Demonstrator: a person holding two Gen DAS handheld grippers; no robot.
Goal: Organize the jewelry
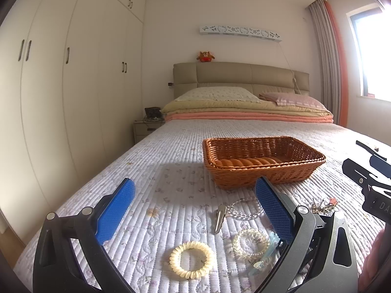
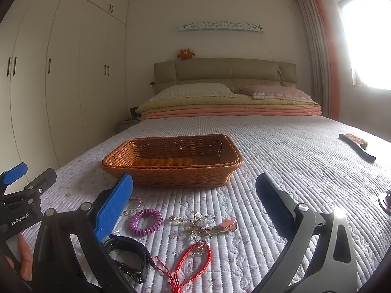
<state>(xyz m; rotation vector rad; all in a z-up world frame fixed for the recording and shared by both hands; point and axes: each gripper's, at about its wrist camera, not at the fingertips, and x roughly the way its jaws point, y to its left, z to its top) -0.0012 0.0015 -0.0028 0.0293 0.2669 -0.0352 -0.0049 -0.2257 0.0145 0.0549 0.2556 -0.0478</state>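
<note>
A wicker basket is seen on a quilted bed, apparently empty, with jewelry scattered just in front of it. The left tool is held wide open above the quilt, with nothing gripped; the right tool is likewise spread wide and empty. In front of the basket, on its left side, a cream coil band, a metal clip, a clear bead bracelet and a pale coil band are laid close together. In front of the basket, toward its right, a purple coil band, a black watch, a red cord bracelet and a tangle of charms and keys are grouped. A brush is left well to the right of the basket. All pieces are judged light. The coil bands are likely springy and best pinched across one side of the ring. The beads are likely slippery and the cord limp, so a firm squeeze at mid-strand is suggested. The clip is probably stiff and best gripped across its flat body.
</note>
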